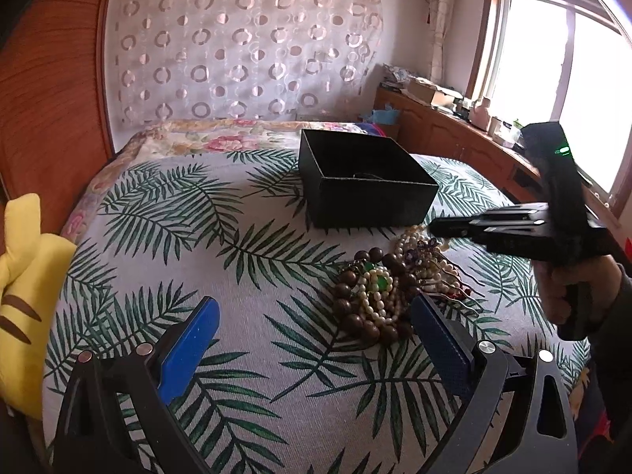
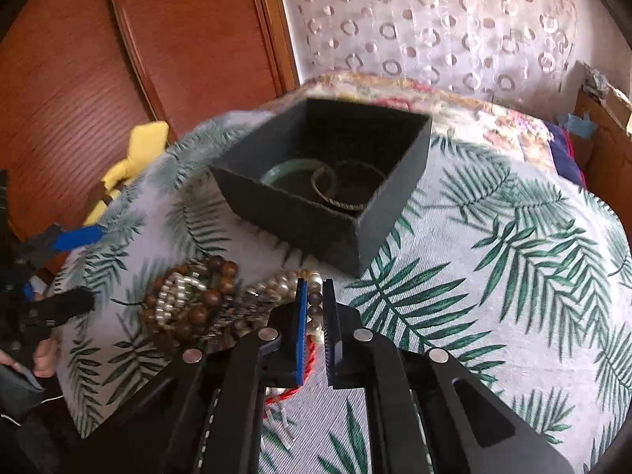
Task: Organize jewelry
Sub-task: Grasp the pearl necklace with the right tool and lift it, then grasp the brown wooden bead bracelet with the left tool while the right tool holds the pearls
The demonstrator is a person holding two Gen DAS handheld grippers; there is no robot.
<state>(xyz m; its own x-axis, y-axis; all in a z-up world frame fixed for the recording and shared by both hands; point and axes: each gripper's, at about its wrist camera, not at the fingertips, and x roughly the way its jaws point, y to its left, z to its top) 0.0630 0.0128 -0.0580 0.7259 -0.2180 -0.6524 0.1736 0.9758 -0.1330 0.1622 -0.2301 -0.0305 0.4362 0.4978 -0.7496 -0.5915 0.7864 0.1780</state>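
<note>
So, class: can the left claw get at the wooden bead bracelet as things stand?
Probably yes: the left claw is open, the wooden bead bracelet lies just ahead, uncovered on the pile's near side. The right claw works the far pearls.

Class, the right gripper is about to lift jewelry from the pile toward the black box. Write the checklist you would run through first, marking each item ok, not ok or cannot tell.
1. Right gripper closed on something: ok, its jaws are nearly together with beads between them.
2. Only one strand caught: cannot tell, the jewelry pile is tangled.
3. Black box open on top: ok, no lid on it.
4. Room in the box: ok, just the green bangle and two other bangles lie inside.
5. Left gripper clear of the pile: ok, open, beside the pile.
6. Lift path to the box: ok, nothing stands between.
</note>
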